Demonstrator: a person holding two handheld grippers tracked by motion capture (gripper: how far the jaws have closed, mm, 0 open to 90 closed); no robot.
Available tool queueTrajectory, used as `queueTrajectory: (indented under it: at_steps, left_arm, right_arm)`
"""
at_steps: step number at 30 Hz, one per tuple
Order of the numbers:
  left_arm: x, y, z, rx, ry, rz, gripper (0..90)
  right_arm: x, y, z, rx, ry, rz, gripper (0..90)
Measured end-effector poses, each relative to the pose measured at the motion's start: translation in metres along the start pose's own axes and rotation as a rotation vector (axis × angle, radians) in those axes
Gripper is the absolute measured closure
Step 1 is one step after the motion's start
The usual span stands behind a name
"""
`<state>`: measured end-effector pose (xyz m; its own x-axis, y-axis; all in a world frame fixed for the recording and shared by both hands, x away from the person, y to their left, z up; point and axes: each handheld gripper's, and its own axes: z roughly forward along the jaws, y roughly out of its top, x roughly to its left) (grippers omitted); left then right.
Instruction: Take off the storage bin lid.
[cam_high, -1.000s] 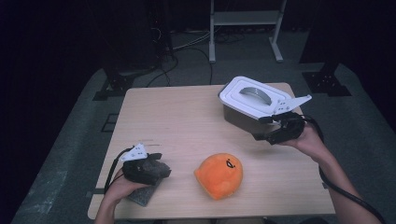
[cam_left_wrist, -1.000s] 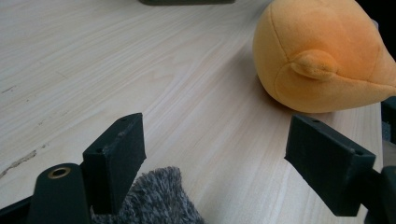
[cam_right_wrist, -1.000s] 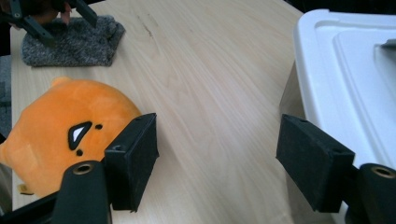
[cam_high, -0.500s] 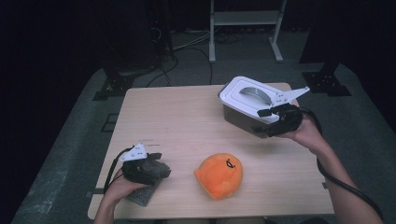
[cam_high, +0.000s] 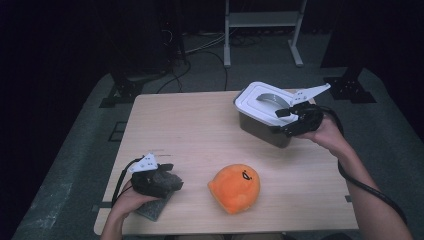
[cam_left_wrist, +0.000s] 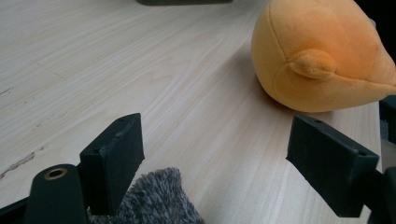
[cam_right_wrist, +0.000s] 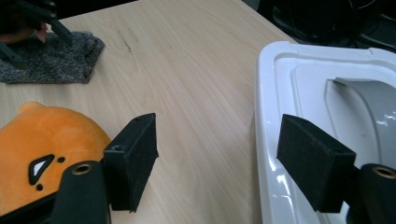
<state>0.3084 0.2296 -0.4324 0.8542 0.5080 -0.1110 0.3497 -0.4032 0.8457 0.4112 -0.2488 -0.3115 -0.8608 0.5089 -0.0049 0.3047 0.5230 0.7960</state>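
Note:
An orange plush toy (cam_high: 234, 187) with a small printed face lies near the table's front edge. In the left gripper view the plush toy (cam_left_wrist: 322, 56) sits just beyond my left gripper (cam_left_wrist: 219, 140), whose jaws stand open with bare wood between them. A grey fuzzy cloth (cam_left_wrist: 159, 200) lies under that gripper. My left gripper (cam_high: 175, 181) rests low at the front left. A grey box with a white lid (cam_high: 265, 107) stands at the back right. My right gripper (cam_high: 284, 120) hovers open at the box's near right edge, and its right jaw is over the lid (cam_right_wrist: 299, 93).
The wooden table (cam_high: 190, 130) has bare room in its middle and back left. The lid carries a grey arched handle (cam_right_wrist: 369, 98). Beyond the table are a dark floor, cables and a white frame (cam_high: 262, 20).
My right gripper has moved up and a little farther back, from beside the box's near wall to the level of its lid. The left gripper, plush toy and cloth have stayed put.

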Motion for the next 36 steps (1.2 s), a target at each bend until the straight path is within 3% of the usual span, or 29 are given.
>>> queueTrajectory:
  at_steps: [36]
  left_arm:
    - [0.0,-0.001,0.004,0.012,-0.013,-0.004,14.0]
  right_arm:
    - [-0.05,0.023,0.01,0.024,-0.065,0.013,26.3]
